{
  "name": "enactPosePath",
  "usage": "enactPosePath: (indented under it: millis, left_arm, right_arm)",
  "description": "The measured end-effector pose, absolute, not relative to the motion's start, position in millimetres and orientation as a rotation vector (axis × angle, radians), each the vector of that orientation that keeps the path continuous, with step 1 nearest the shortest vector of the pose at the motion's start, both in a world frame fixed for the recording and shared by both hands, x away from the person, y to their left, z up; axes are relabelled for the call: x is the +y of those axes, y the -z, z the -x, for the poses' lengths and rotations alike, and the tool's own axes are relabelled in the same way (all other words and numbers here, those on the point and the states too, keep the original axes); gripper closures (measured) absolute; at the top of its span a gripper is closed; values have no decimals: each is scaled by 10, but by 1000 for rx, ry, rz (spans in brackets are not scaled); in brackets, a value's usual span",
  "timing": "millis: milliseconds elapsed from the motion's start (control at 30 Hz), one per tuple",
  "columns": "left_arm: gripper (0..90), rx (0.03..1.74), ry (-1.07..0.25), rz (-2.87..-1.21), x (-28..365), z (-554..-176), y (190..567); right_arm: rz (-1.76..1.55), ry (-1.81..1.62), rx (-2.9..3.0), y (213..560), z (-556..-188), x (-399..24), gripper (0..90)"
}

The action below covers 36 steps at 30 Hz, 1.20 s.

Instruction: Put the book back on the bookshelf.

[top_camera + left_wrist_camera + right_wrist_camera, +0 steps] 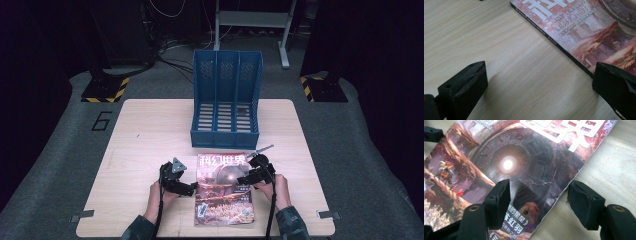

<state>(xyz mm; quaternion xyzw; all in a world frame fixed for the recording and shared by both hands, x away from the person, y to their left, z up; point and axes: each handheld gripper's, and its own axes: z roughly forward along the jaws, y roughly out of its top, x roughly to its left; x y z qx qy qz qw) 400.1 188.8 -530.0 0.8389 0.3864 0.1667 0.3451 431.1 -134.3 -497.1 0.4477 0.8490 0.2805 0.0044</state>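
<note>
The person's forearms, in dark green sleeves (pixel 291 222), enter over the near edge of the light wooden table (pixel 145 130), each hand wrapped around a gripper body with a cable trailing back toward the person. Between the two hands a magazine (pixel 223 187) lies flat on the table, its cover facing up, its title edge toward the far side and its lower edge close to the near table edge. The left gripper (pixel 192 189) sits low at the magazine's left edge, the grey three-cornered plate on its top; in the left gripper view its jaws stand wide apart, one over bare wood, the other at the dark spine of the magazine (pixel 584 30), with nothing clamped between them. The right gripper (pixel 245 179) is at the magazine's right edge, angled inward; in the right gripper view its jaws are parted, one above the cover (pixel 524 162), the other outside the page edge over the wood, so the right edge lies between them without being pressed. Whether the pads touch the cover cannot be told. Beyond the magazine, just past its title edge, a blue file rack (pixel 226 97) with three slots stands upright, open side toward the person. Farther off, on the floor, are black-and-yellow striped stand bases (pixel 106 90) and a grey metal frame (pixel 252 22).
</note>
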Motion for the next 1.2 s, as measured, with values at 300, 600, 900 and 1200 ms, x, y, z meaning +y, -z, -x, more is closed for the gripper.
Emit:
enactPosePath:
  millis: [300, 600, 900, 1200]
  left_arm:
    - [0, 1004, -432, -2178, 1888, -4000, 5300]
    - [1, 1002, -432, -2177, 1888, -4000, 5301]
    - [1, 1000, -431, -2179, 1889, -4001, 5300]
    - [1, 1000, -431, -2179, 1890, -4001, 5300]
  right_arm:
    - [-1439, -1032, 2648, 4971, -4316, -1458, 361]
    - [-1426, -1246, 2605, 4875, -4311, -1473, 380]
    - [-1407, -1280, 2595, 4893, -4425, -1360, 383]
    - [-1438, -1268, 2593, 4998, -4538, -1279, 388]
